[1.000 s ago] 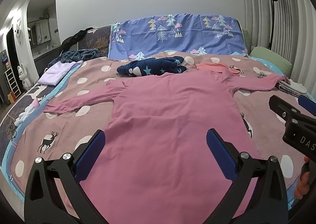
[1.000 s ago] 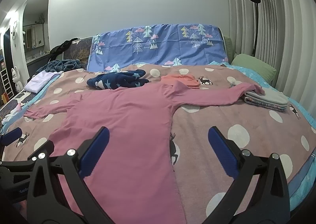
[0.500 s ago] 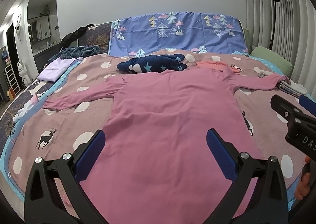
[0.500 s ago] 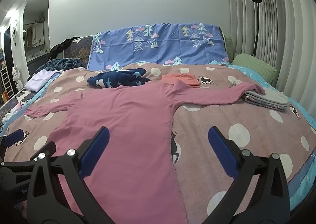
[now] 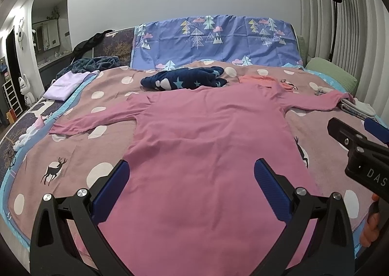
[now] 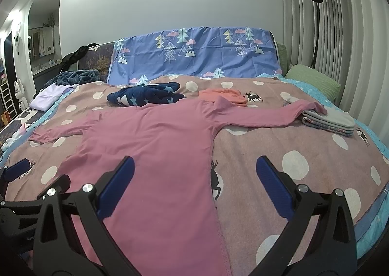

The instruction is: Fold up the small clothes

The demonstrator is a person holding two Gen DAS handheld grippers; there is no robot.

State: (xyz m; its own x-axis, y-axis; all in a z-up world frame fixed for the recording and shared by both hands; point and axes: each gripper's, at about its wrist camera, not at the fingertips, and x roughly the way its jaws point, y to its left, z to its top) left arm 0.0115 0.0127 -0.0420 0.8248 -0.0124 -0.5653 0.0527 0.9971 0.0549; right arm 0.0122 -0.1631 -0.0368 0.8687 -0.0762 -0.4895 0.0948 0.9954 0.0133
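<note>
The pink garment still lies spread flat at the middle of the bed, both sleeves out. The left gripper and right gripper have barely shifted above its hem, fingers spread wide and empty, so folding has not begun.

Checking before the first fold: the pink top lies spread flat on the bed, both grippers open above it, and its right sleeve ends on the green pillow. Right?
Not quite. The pink top is spread flat and both the left gripper and the right gripper are open, but the right wrist view shows the right sleeve ending on the folded stack, not the green pillow.
</note>
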